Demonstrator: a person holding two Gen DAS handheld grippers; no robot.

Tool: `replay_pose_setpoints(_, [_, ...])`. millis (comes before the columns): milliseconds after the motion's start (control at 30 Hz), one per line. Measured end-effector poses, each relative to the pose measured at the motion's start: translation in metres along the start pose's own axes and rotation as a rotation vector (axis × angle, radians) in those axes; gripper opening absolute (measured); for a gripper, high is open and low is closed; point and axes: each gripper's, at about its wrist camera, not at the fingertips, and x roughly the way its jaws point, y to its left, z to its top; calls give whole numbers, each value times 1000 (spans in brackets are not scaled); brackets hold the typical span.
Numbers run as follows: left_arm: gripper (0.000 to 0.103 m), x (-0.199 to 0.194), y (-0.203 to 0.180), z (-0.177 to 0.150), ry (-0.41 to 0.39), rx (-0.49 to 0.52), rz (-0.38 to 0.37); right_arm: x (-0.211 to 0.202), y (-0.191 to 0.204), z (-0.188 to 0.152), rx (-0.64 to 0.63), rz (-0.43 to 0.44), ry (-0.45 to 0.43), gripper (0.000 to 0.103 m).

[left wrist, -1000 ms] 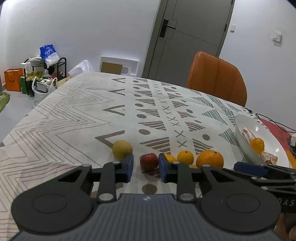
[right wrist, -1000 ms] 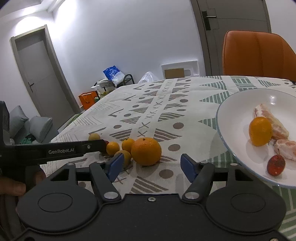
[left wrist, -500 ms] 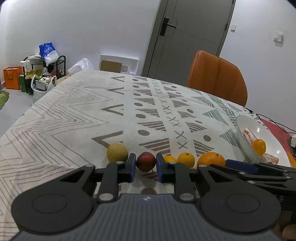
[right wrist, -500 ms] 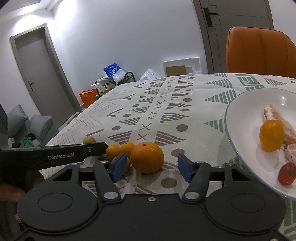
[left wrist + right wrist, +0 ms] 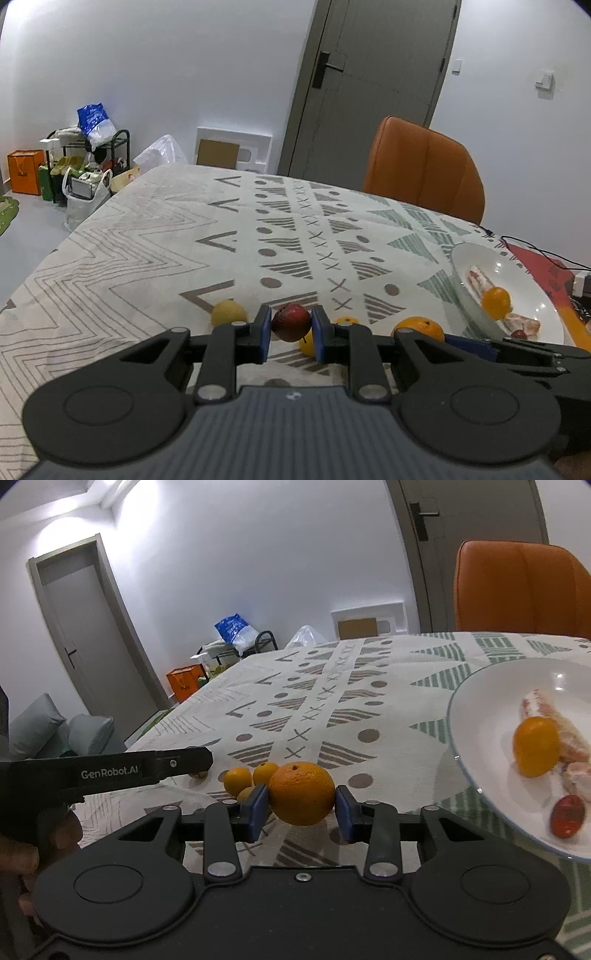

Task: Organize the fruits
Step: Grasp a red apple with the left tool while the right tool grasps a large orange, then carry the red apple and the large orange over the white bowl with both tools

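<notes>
Nearest the table's front edge, the red fruit (image 5: pixel 291 322) is pinched between the closed-in pads of the left gripper (image 5: pixel 290 332) — seemingly lifted. Just beside it, the big orange (image 5: pixel 301 793) is clamped by the right gripper (image 5: pixel 300 808), both pads touching its sides. Behind, two small oranges (image 5: pixel 238 780), a yellow fruit (image 5: pixel 228 313) and a kumquat are left on the tablecloth (image 5: pixel 155 236). Farther toward the right edge, the white plate (image 5: pixel 476 709) is already loaded — an orange fruit (image 5: pixel 535 746), peeled segments, a red one. Roughly half is judged done.

Orange chair (image 5: pixel 424 168) behind patterned tablecloth (image 5: pixel 155 251), grey door (image 5: pixel 373 85), orange bag (image 5: pixel 25 171) by cluttered black rack (image 5: pixel 92 162)
</notes>
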Motion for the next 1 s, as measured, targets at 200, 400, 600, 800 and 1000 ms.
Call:
replay_pose_setpoints(200, [22, -5, -15, 1, -13, 21, -21, -18, -8, 3, 16, -20, -46, 37])
replay_pose_setpoints(400, [22, -7, -31, 6, -28, 43, -44, -36, -19, 5, 35, -46, -90, 37])
replay_pose_setpoints(600, [22, -4, -52, 7, -33, 70, -71, -53, -35, 4, 63, -77, -118, 37])
replay_pose_setpoints(800, [22, 1, -75, 6, -29, 103, -97, -68, -53, 2, 94, -113, -142, 37])
replay_pose_setpoints(1000, [22, 6, -97, 5, -25, 133, -122, -81, -72, -3, 131, -151, -159, 37])
